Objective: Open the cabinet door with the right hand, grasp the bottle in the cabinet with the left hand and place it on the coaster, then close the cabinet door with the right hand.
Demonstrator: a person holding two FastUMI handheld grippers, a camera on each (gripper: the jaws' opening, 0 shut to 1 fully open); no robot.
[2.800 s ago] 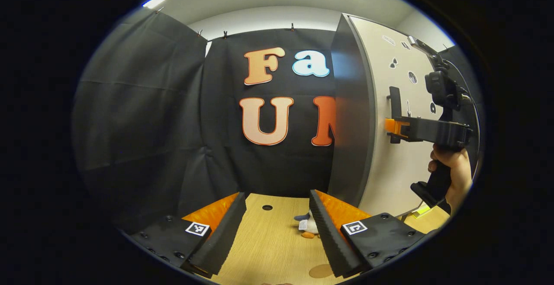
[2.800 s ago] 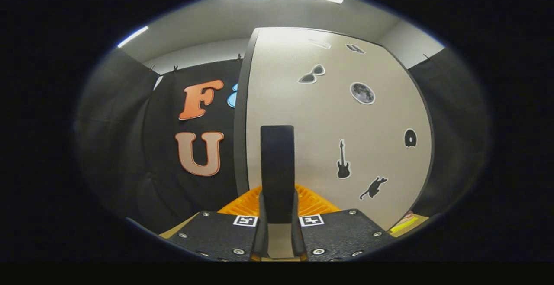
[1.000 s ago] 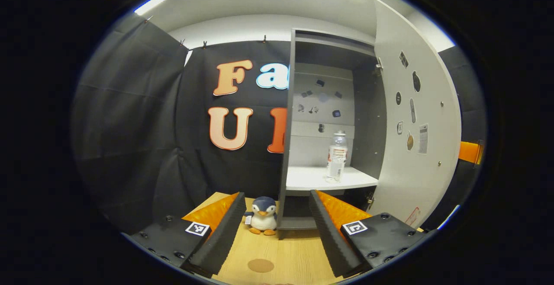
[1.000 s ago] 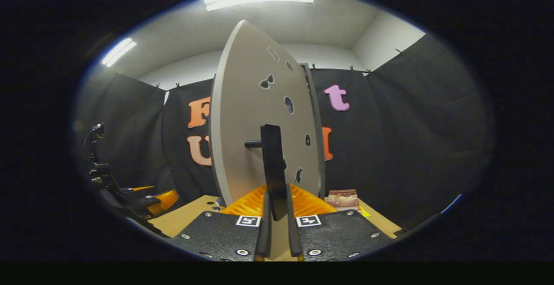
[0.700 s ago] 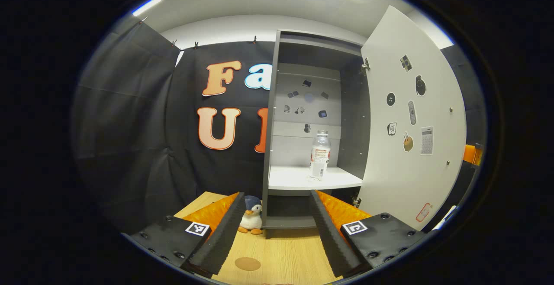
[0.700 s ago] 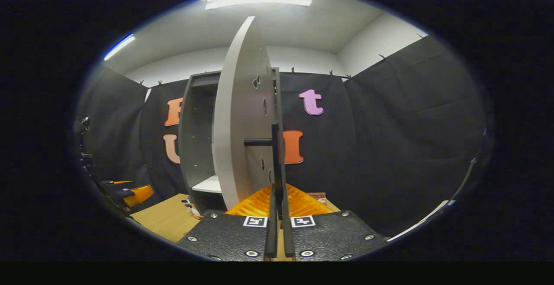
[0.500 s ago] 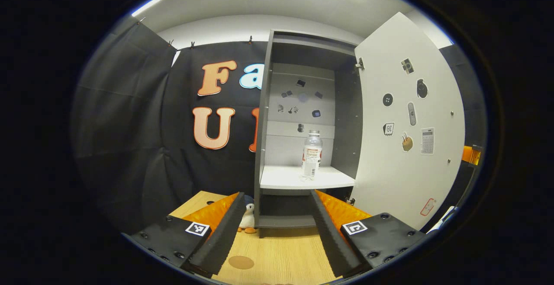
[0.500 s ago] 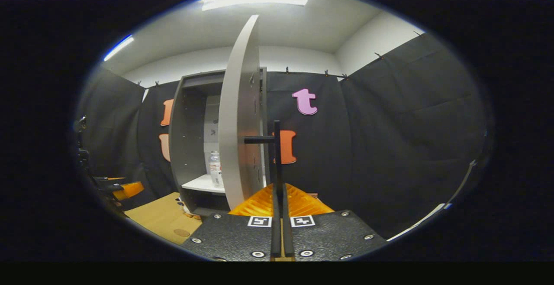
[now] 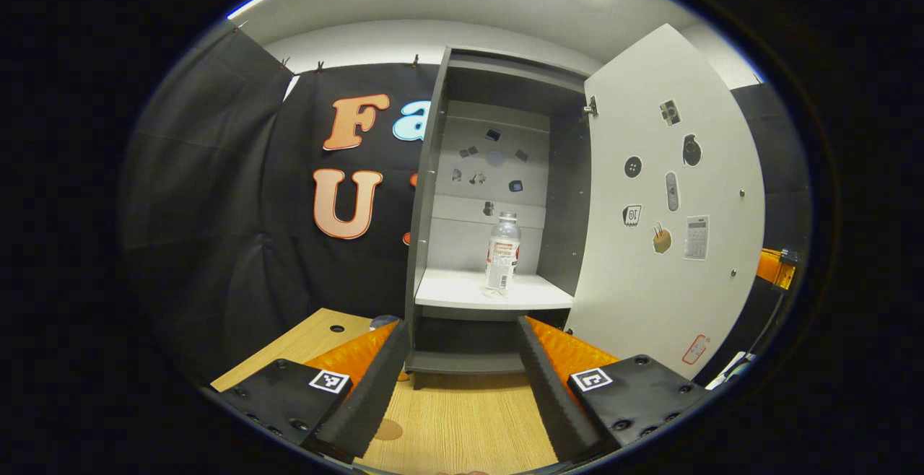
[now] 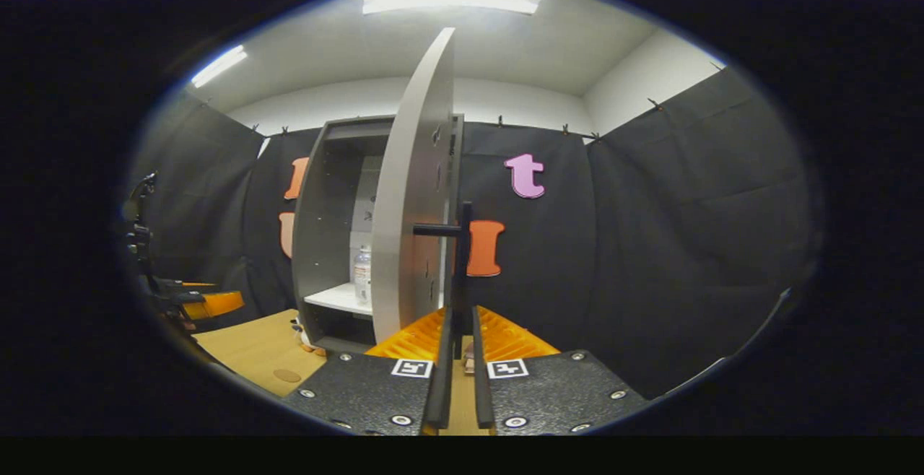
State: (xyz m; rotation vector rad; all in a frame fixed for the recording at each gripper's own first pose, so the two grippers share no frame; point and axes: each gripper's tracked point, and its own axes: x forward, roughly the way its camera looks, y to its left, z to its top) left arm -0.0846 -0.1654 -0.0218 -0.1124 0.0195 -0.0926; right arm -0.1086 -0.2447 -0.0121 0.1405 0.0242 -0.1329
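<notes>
Seen from left gripper view: left gripper (image 9: 458,381) agape before bottle (image 9: 502,253), upright on cabinet shelf (image 9: 462,293); probably light, thin-walled, slippery, best taken mid-body. From right gripper view: right gripper (image 10: 458,359) nearly closed about door handle (image 10: 464,273); actual pinch unclear.

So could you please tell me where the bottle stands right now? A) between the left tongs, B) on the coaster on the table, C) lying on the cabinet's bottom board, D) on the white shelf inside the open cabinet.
D: the bottle stands upright on the white shelf inside the cabinet, whose door is swung open; the left tongs are open and well short of it.
</notes>
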